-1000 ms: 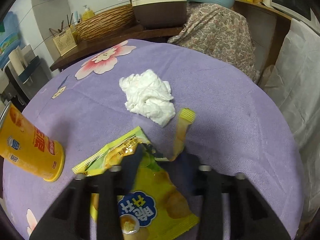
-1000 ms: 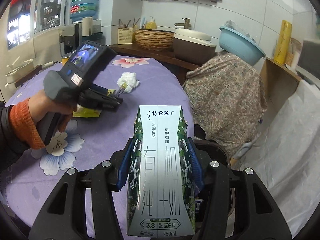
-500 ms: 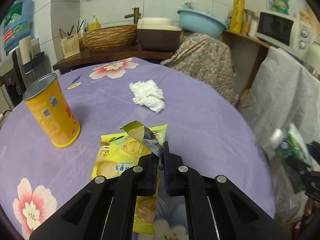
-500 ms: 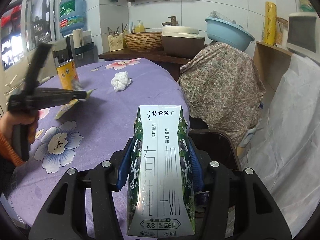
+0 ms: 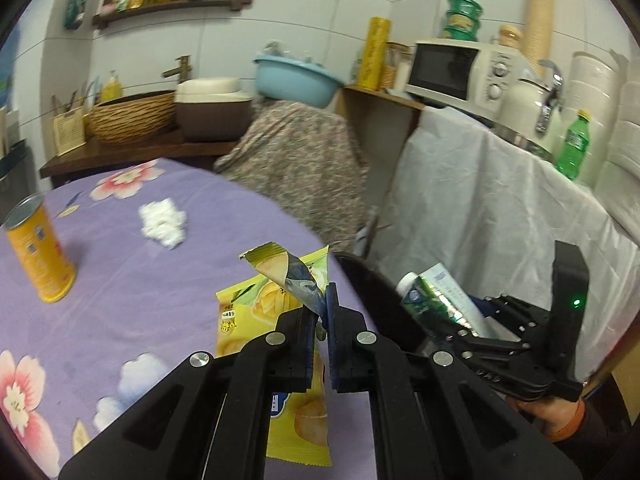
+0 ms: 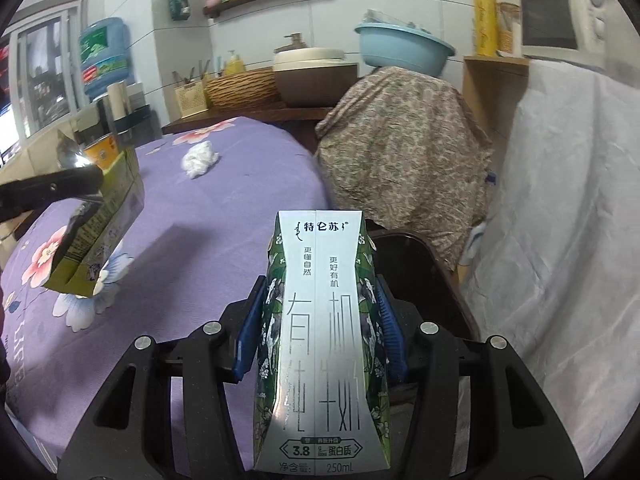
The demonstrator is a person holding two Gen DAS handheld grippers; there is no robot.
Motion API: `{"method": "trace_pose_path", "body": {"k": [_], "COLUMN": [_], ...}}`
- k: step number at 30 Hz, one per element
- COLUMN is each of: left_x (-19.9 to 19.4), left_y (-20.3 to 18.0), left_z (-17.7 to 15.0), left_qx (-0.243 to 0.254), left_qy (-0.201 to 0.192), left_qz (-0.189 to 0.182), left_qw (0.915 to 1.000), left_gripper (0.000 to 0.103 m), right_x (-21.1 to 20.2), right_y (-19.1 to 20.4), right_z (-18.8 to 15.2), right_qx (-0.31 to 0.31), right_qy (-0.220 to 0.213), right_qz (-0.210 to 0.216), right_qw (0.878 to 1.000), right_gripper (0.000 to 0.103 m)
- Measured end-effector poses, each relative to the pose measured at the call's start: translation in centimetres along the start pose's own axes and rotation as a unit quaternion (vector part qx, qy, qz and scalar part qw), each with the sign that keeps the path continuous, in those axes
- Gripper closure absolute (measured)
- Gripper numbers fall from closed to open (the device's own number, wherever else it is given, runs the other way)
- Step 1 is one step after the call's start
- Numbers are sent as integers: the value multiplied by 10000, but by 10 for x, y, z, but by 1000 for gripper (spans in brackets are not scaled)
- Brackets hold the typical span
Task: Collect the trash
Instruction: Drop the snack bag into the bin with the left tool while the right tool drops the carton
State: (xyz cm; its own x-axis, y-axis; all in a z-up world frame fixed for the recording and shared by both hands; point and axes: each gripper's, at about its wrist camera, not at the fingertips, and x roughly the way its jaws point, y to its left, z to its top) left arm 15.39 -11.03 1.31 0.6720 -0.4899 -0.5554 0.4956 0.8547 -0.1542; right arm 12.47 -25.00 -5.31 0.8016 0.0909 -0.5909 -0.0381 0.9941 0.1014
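My left gripper (image 5: 322,316) is shut on the torn top of a yellow chip bag (image 5: 256,316), which hangs above the purple floral tablecloth (image 5: 132,272); the bag also shows in the right wrist view (image 6: 104,224). My right gripper (image 6: 320,312) is shut on a green and white milk carton (image 6: 320,344), held above a dark bin (image 6: 420,264) beside the table; the carton also shows in the left wrist view (image 5: 440,296). A crumpled white tissue (image 5: 164,224) and a yellow can (image 5: 36,248) stand on the table.
A chair draped in patterned cloth (image 6: 400,140) stands behind the bin. White sheeting (image 6: 560,200) covers furniture on the right. A counter behind holds a wicker basket (image 5: 128,116), a blue basin (image 5: 296,80) and a microwave (image 5: 460,68).
My left gripper has closed on the chip bag, lifted it off the table and swung right toward the bin. My right gripper keeps the carton over the bin.
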Motion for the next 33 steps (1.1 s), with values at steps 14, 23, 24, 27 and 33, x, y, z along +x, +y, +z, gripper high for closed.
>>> {"method": "trace_pose_path", "body": {"k": [14, 23, 24, 27, 33], "left_x": [109, 207, 218, 236, 253], "left_y": [-111, -116, -116, -114, -111], "left_z": [44, 25, 21, 15, 10], "left_qx": [331, 283, 319, 349, 419], "left_qy": [475, 1264, 1337, 1551, 1681], "left_qz": [-1211, -844, -752, -695, -609], "left_qw": [9910, 9880, 9876, 9848, 9830], "left_gripper": [97, 97, 97, 97, 48], "right_x": [-27, -18, -17, -13, -2], "right_y": [-106, -131, -132, -135, -138], "right_z": [-28, -45, -46, -52, -56], "right_qx": [781, 1002, 1021, 1069, 1104], "right_qy": [4, 201, 219, 277, 398], "right_qz": [-1051, -1149, -1149, -1133, -1114], "right_qw": [9914, 9881, 9879, 9874, 9868], "right_gripper": [51, 51, 51, 51, 51]}}
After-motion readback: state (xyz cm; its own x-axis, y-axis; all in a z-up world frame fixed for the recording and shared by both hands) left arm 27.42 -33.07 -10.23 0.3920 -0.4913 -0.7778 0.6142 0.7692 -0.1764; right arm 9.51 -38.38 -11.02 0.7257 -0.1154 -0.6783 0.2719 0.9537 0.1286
